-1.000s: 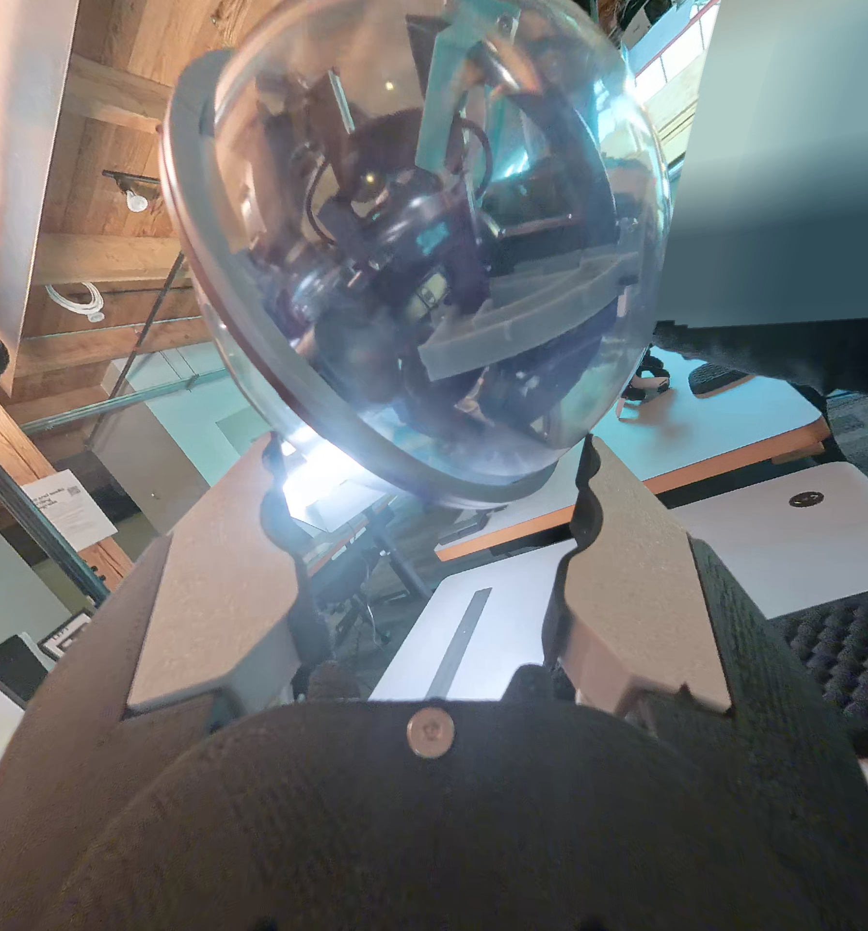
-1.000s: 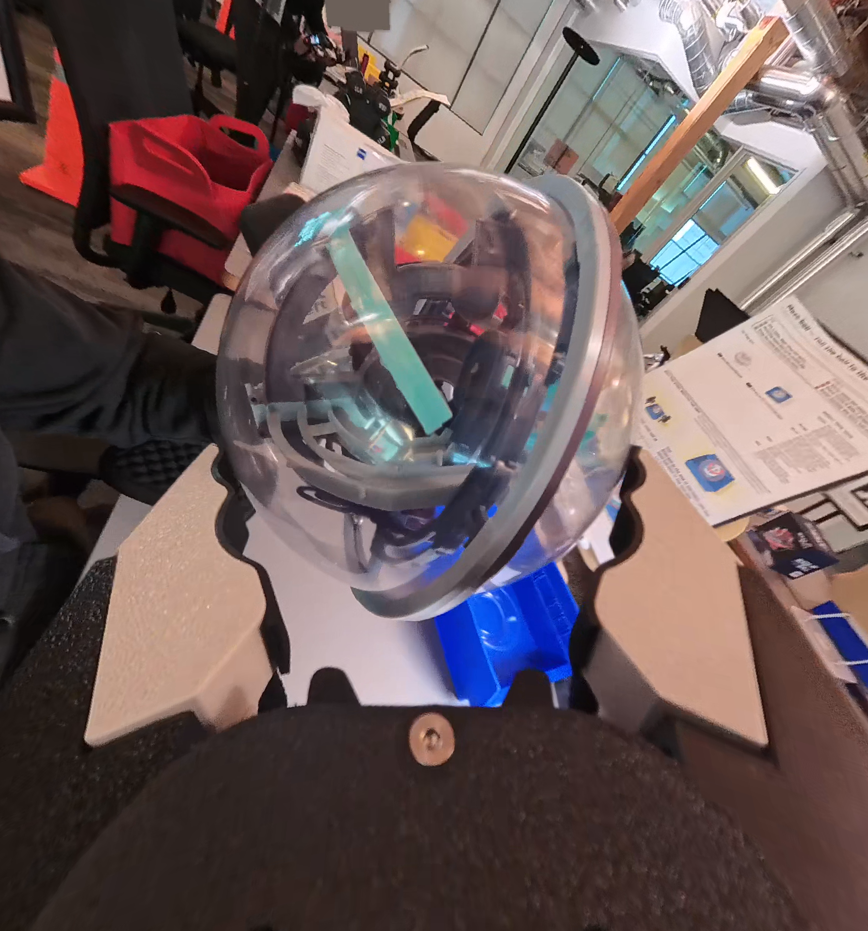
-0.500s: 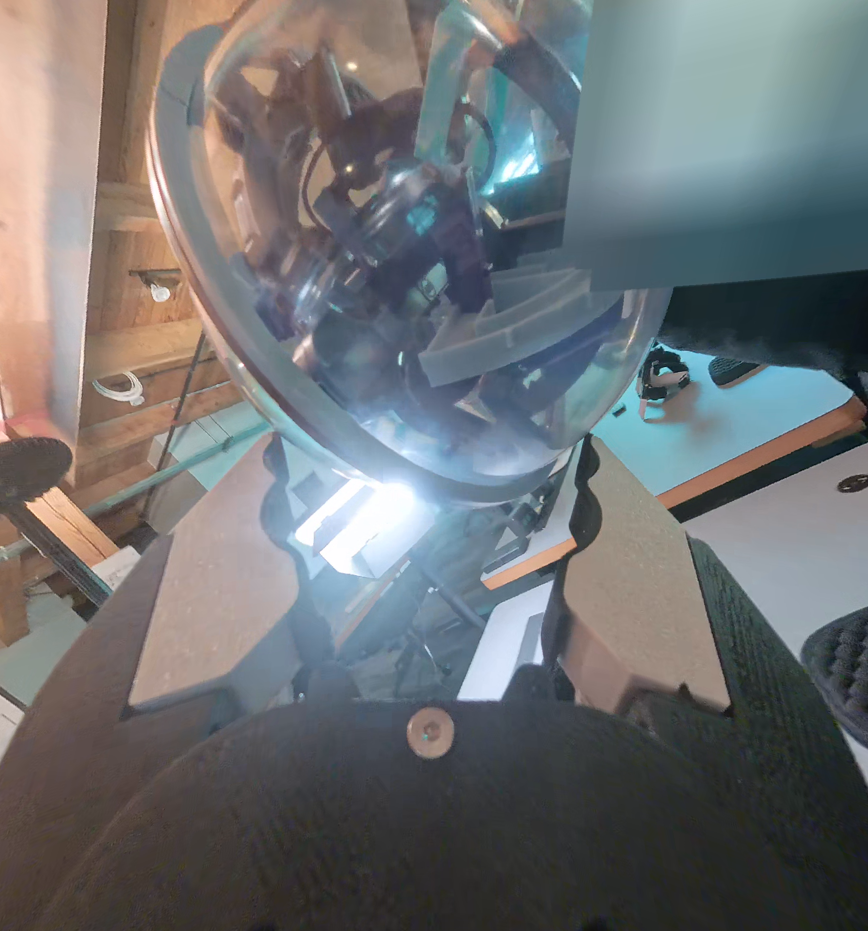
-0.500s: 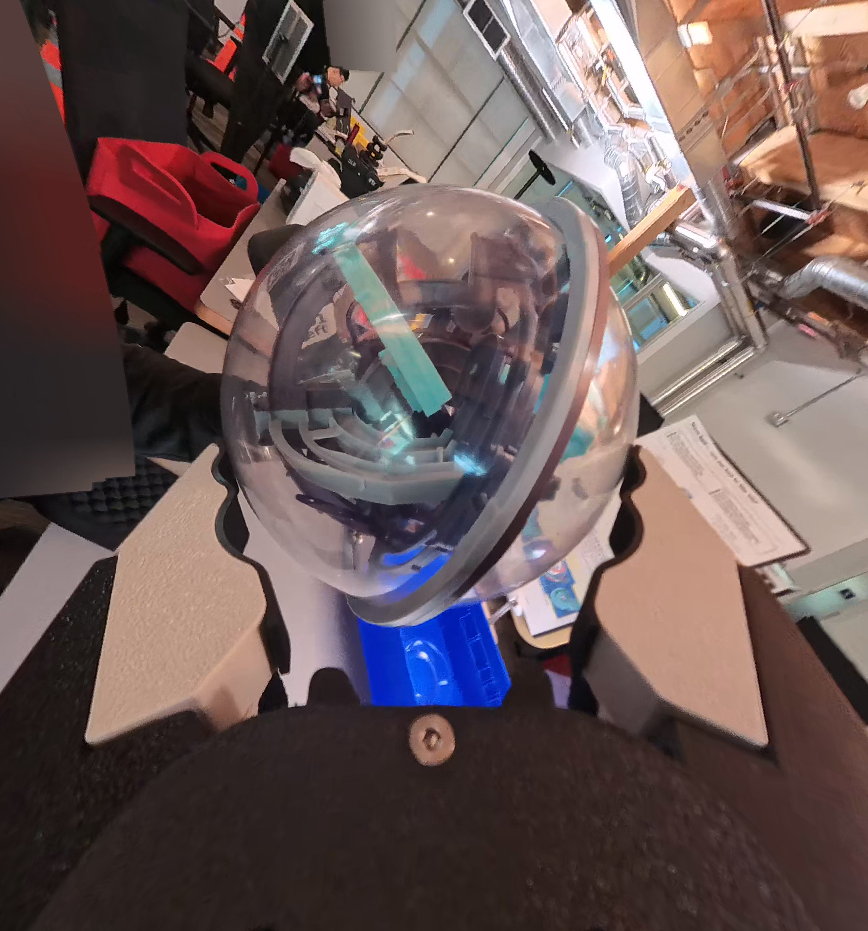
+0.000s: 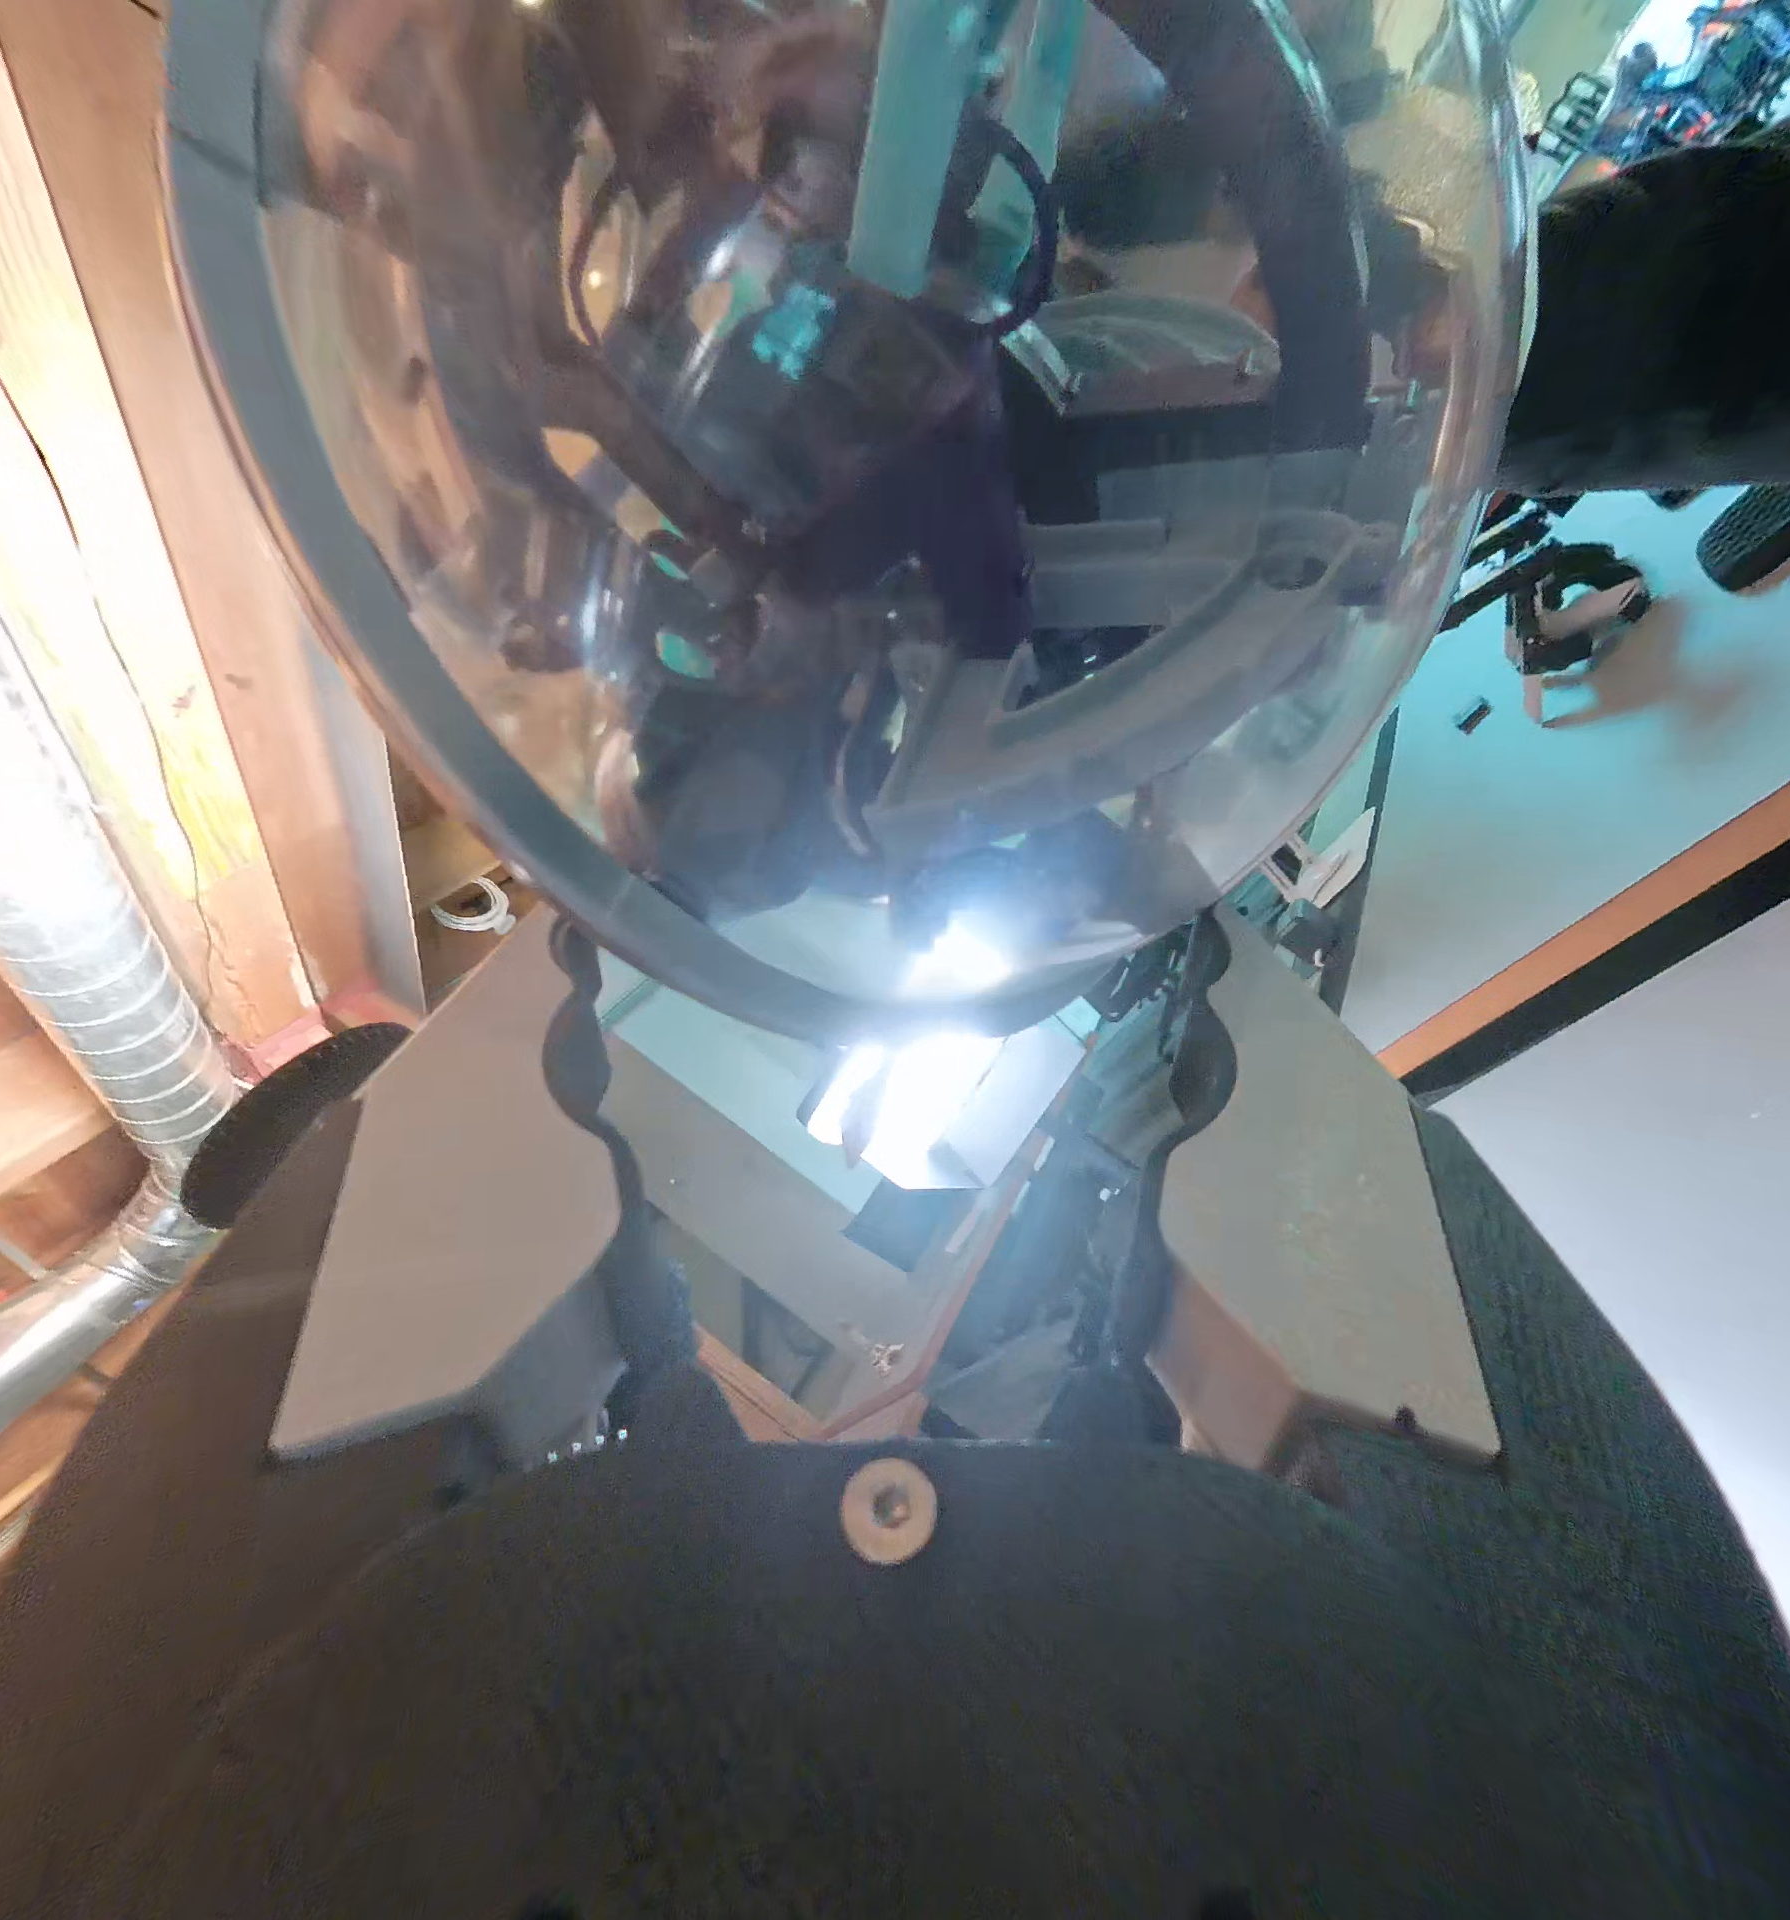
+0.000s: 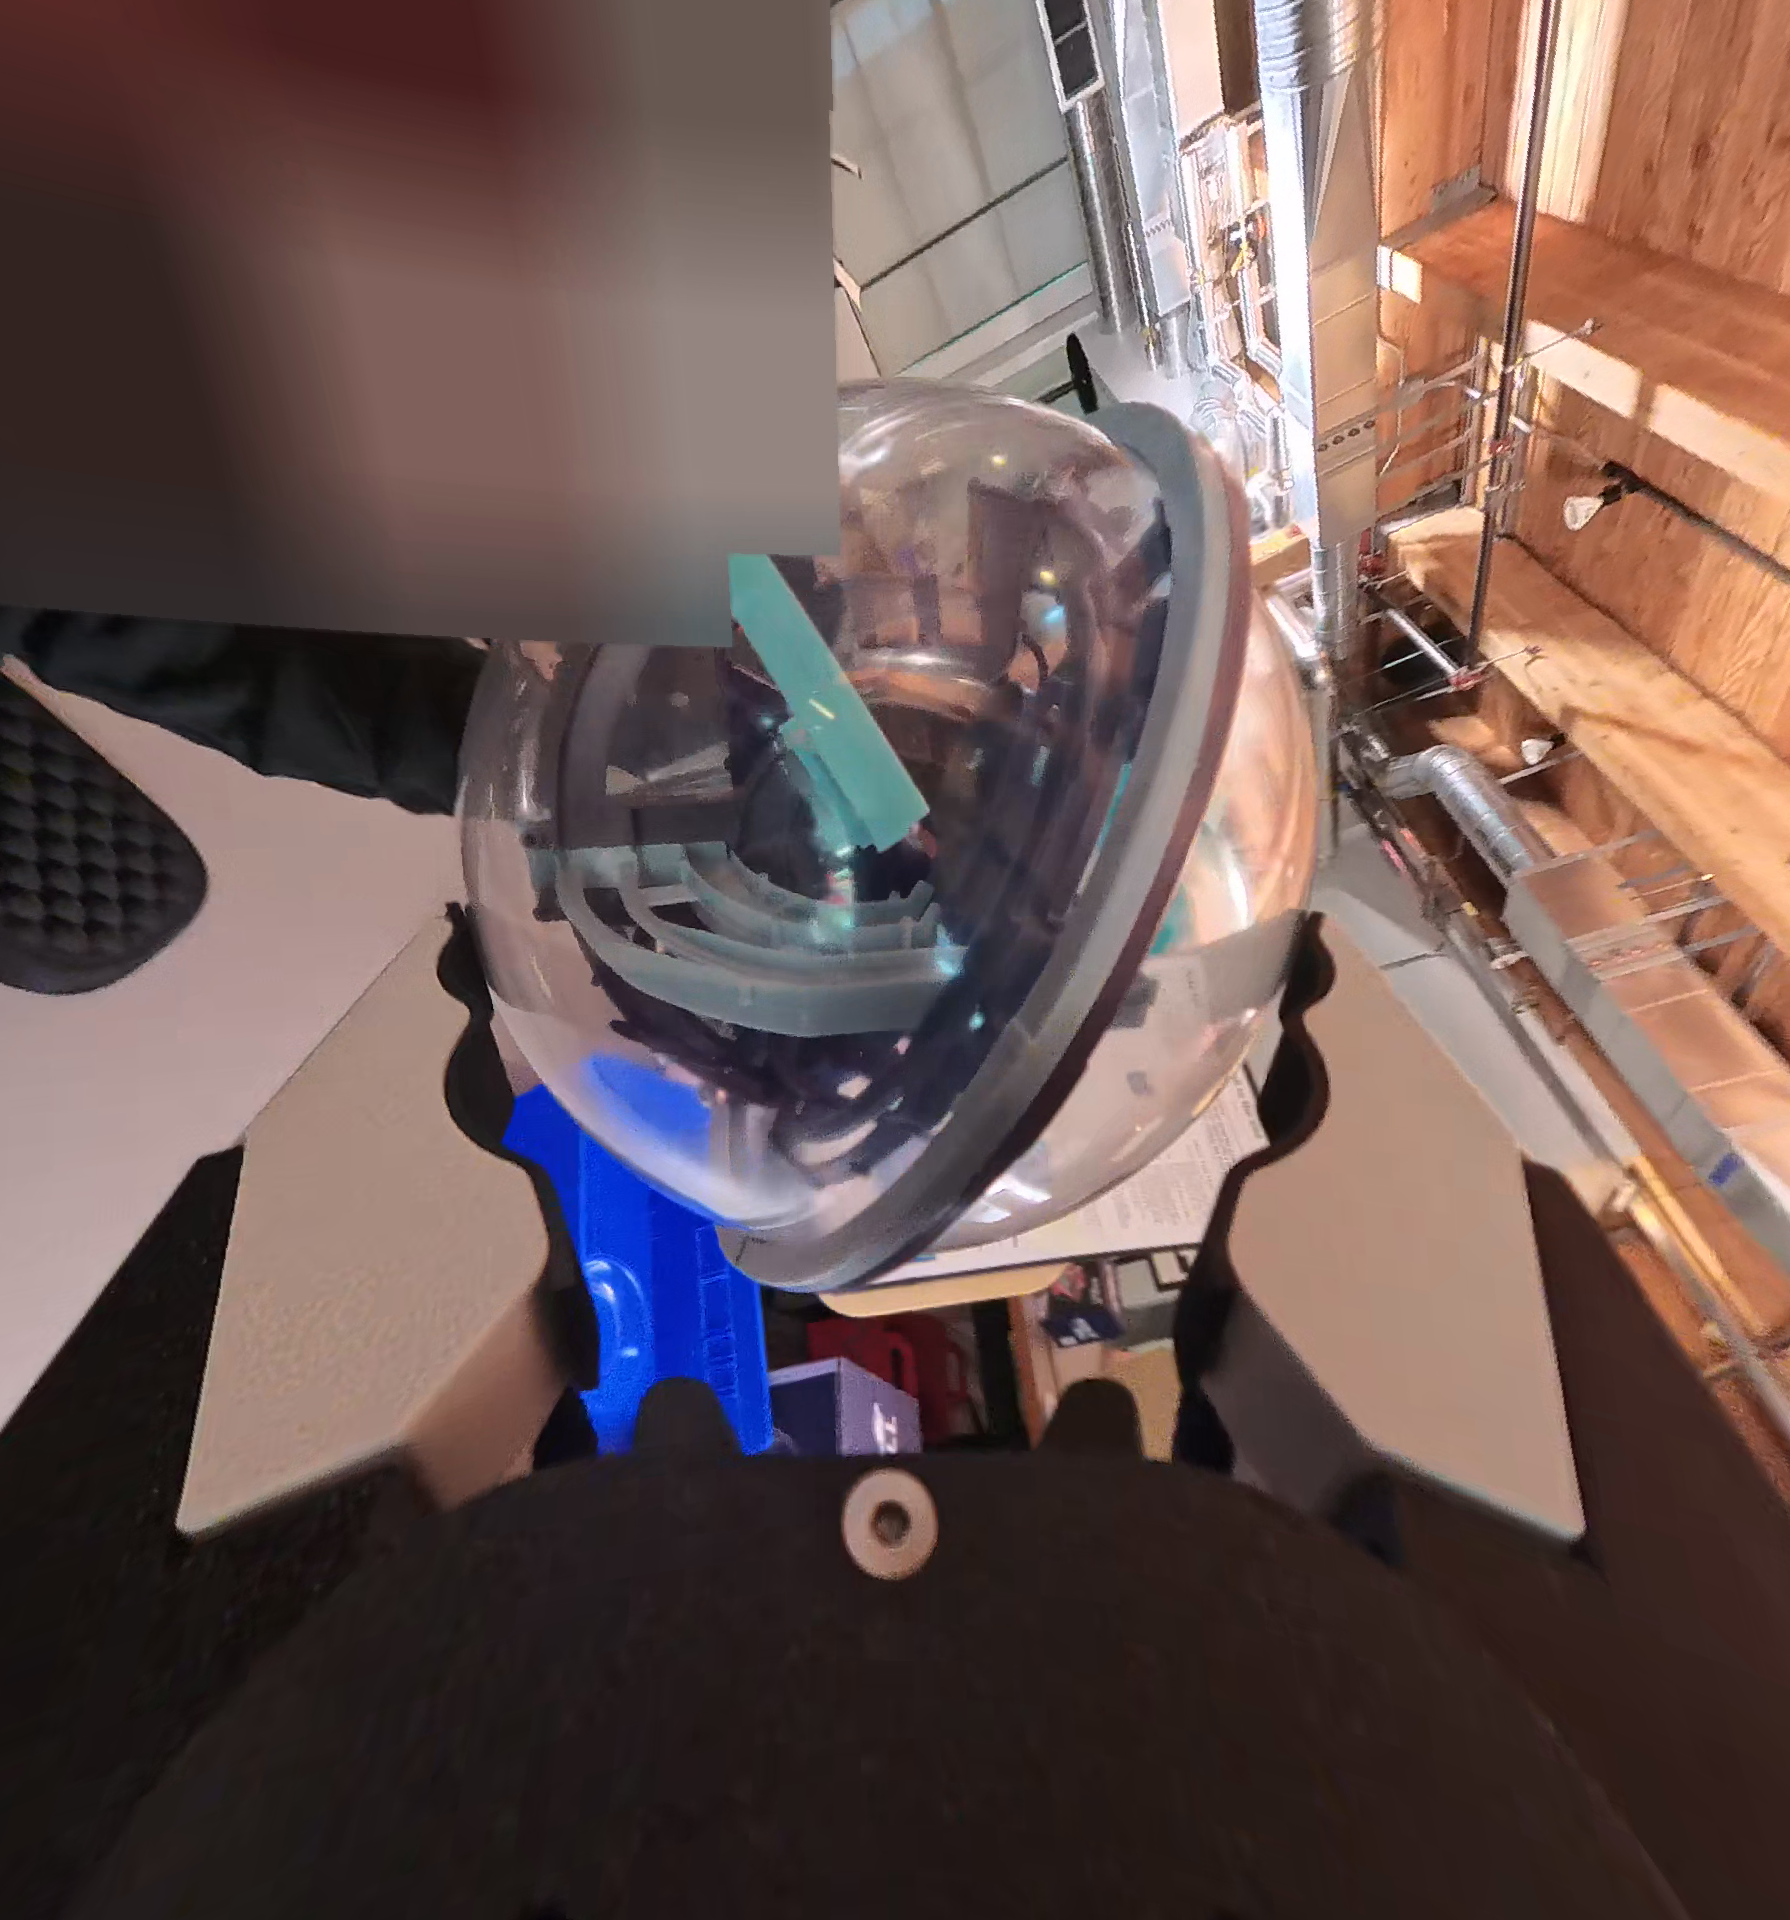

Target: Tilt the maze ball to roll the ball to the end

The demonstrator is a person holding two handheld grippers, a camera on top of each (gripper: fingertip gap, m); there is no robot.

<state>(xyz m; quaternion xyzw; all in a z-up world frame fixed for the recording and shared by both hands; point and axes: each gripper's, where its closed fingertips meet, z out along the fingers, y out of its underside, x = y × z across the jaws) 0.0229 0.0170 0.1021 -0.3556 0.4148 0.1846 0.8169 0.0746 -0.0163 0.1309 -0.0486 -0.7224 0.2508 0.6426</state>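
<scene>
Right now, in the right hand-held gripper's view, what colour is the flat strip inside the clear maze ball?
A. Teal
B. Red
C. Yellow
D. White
A: the flat strip slanting through the upper middle of the clear maze ball is teal, above the curved grey tracks.

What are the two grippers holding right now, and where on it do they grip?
Both the left gripper and the right gripper clamp the clear maze ball across its lower sides.
</scene>
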